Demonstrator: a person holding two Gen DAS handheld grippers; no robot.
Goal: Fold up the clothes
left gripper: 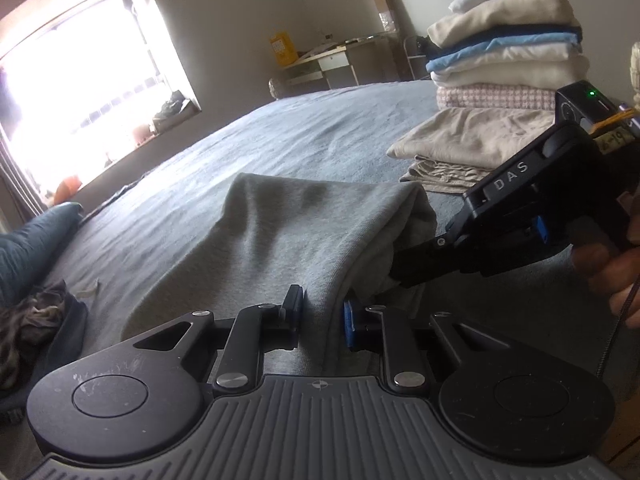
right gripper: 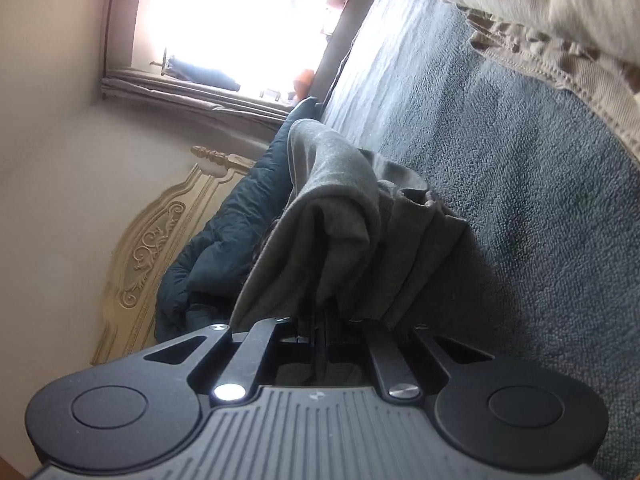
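Observation:
A grey garment [left gripper: 280, 236] hangs lifted over the blue-grey bed [left gripper: 224, 148], held at one end by both grippers. My left gripper [left gripper: 323, 314] is shut on a thick folded edge that runs between its fingers. In the left wrist view my right gripper [left gripper: 400, 272] comes in from the right, a hand behind it, with its tips buried in the bunched end of the cloth. The right wrist view, rolled on its side, shows the right gripper [right gripper: 320, 312] shut on gathered folds of the grey garment [right gripper: 340, 220], which drape away from it.
A tall stack of folded clothes [left gripper: 508, 52] stands at the far right of the bed, with beige folded pieces [left gripper: 472, 140] in front of it. A dark duvet [left gripper: 28, 240] and patterned clothing [left gripper: 28, 328] lie at the left. A carved headboard [right gripper: 152, 248] and a bright window [left gripper: 76, 92] lie beyond.

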